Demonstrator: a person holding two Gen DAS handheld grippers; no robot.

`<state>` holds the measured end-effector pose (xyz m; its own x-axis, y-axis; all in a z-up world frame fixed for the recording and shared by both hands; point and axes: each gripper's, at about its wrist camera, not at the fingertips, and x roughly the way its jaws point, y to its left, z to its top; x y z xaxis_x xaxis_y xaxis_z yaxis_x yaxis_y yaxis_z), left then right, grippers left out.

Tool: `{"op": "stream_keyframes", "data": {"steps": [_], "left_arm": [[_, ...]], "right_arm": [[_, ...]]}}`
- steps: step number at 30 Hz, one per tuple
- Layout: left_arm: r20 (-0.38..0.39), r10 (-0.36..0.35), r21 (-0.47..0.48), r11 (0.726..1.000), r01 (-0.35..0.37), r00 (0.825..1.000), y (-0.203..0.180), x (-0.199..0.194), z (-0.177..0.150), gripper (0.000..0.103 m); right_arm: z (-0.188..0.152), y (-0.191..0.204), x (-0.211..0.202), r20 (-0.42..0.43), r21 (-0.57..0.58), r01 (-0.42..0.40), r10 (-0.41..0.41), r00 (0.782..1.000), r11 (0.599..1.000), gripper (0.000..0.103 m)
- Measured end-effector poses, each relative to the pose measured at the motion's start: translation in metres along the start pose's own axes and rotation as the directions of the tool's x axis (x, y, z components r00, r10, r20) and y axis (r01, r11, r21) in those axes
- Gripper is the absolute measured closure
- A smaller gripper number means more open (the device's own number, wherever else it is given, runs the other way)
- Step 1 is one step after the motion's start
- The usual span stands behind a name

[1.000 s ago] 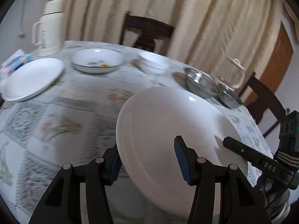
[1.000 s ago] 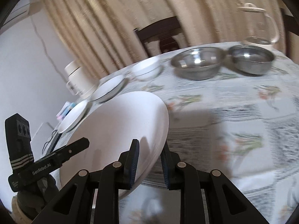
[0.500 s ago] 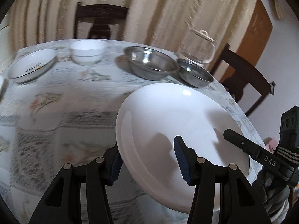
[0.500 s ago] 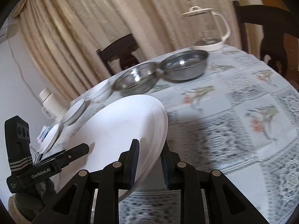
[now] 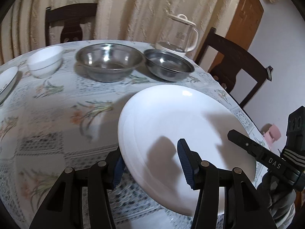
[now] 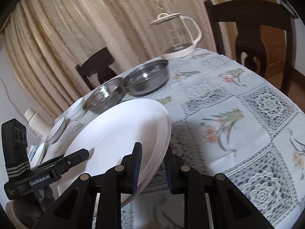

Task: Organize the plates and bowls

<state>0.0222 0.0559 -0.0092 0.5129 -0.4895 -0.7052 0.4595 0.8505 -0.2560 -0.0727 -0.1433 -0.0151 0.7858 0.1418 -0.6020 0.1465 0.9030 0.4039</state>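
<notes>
Cream curtains (image 5: 133, 9) are hanging behind a table under a floral patterned tablecloth (image 5: 57, 114), with dark wooden chairs (image 6: 251, 30) pulled up around it.

I'm holding a big round white plate (image 5: 171, 118) up off the cloth, tilted, with both grippers at once. My right gripper (image 6: 152, 164) is clamping the plate's rim — blue pads (image 6: 137, 164) pressing on either side of the edge, and that edge is looking layered, so it could be more than one plate, I can't tell. My left gripper (image 5: 150, 164) is sitting around the opposite rim with its fingers spread wide; one pad is over the plate's face and the other is below the edge, and I can't tell if they're actually touching it.

Further back on the table, a large steel bowl (image 5: 109, 62) is sitting just beside a smaller steel bowl (image 5: 168, 64) — almost touching. A clear glass jug with a white lid and handle (image 5: 177, 36) is standing right behind the smaller one. Left of the big steel bowl a small white ceramic bowl (image 5: 44, 62) is sitting apart, and a shallow white dish (image 5: 6, 80) is peeking in at the left edge. A white thermos (image 6: 34, 121) is showing at the far end in the right wrist view.
</notes>
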Motion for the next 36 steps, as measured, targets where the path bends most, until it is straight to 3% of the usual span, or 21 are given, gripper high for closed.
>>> {"op": "stream_keyframes", "data": {"steps": [16,28,36], "left_arm": [[-0.068,-0.037,0.034,0.999,0.040,0.997,-0.028,0.042,0.007,0.050],[-0.109,-0.070,0.009,0.997,0.072,0.992,-0.025,0.044,0.005,0.050],[-0.096,-0.083,-0.012,0.997,0.082,0.992,-0.022,0.036,0.003,0.050]], "right_arm": [[0.007,-0.033,-0.002,-0.010,0.072,0.063,-0.063,0.998,0.995,0.078],[0.006,-0.038,0.001,-0.035,0.114,0.086,-0.083,0.996,0.990,0.076],[0.005,-0.040,-0.005,-0.004,0.140,0.107,-0.107,0.994,0.984,0.076]]}}
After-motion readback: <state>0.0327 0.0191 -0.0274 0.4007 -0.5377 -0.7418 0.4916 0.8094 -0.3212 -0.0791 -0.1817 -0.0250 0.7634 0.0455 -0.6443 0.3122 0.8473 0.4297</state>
